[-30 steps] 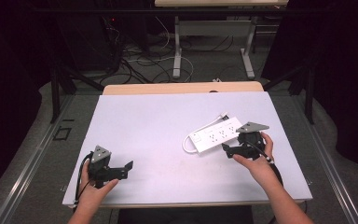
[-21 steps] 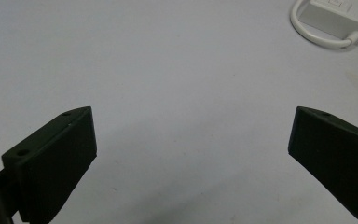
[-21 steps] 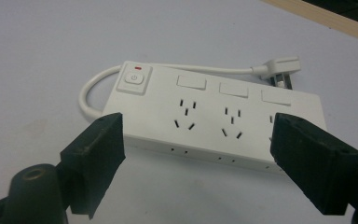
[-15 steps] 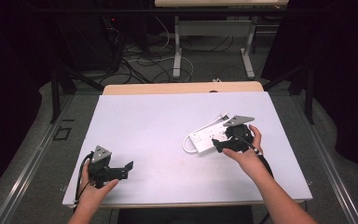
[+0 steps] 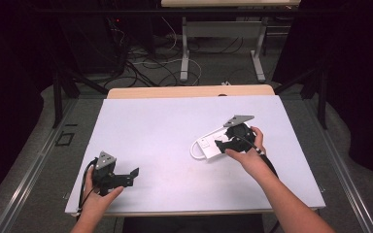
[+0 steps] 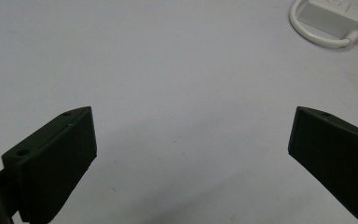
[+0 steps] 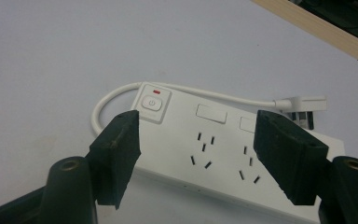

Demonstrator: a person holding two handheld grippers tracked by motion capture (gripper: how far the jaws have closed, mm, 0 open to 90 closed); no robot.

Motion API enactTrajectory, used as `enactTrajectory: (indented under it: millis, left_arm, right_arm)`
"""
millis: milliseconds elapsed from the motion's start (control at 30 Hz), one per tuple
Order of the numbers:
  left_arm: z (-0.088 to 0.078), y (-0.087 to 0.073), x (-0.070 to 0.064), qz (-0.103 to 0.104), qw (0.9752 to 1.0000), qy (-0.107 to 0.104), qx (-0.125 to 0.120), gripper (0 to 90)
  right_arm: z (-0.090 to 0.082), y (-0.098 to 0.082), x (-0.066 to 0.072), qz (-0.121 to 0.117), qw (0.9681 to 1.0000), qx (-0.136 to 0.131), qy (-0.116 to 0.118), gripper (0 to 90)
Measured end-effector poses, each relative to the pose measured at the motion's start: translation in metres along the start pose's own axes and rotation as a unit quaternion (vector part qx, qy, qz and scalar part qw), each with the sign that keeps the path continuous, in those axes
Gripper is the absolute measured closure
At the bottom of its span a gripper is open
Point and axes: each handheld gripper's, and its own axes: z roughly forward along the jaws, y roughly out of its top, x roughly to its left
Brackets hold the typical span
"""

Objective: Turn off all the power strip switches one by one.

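Since the earlier frames the right gripper [image 5: 228, 144] has been travelling leftward along the white power strip [image 5: 217, 140], while the left gripper [image 5: 120, 176] has been keeping to its place near the front left corner of the table [image 5: 155, 121]. Starting at the left, that left gripper is resting low over bare tabletop in the person's left hand [image 5: 96, 196], its jaws spread wide with nothing between them; it is probably parked there simply to be out of the way, and its own view is catching only a far corner of the strip [image 6: 340, 18] and the loop of its white cord [image 6: 317, 35]. Moving right, the power strip is lying flat on the right half of the table, well apart from the left gripper, angled so that its switch end is pointing toward the table's middle. In the right gripper view the switch [image 7: 153, 103] with its small red mark is sitting at the strip's near-left end, the cord is curling out from that end and running behind the body to the plug [image 7: 303, 103]. The right gripper [image 7: 196, 149], held in the right hand [image 5: 246, 158], is hovering just above the strip with its jaws released and straddling the sockets, touching nothing that can be made out. It is likely being lined up this way either for a grasp across the body or for a press on the switch; which one cannot be told.
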Motion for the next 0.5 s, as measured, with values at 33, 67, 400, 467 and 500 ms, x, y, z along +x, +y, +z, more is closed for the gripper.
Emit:
enactTrajectory:
  millis: [33,67,400,467,500]
  left_arm:
    - [0.000,0.000,0.000,-0.002,1.0000,0.000,-0.001,0.8]
    - [0.000,0.000,0.000,-0.002,1.0000,0.000,-0.001,0.8]
    - [0.000,0.000,0.001,0.005,1.0000,0.001,0.000,0.9]
    - [0.000,0.000,0.001,0.005,1.0000,0.000,0.001,0.9]
    - [0.000,0.000,0.001,0.005,1.0000,0.000,0.001,0.9]
  right_arm:
    - [0.001,0.001,0.000,-0.004,1.0000,0.000,0.000,32.0]
    - [0.002,0.003,0.000,-0.002,1.0000,0.003,0.001,32.4]
    - [0.010,0.012,-0.003,-0.004,1.0000,-0.002,0.005,43.6]
    - [0.011,0.014,-0.004,-0.002,1.0000,0.000,0.006,44.5]
    - [0.013,0.015,-0.005,0.004,1.0000,-0.001,0.008,45.4]
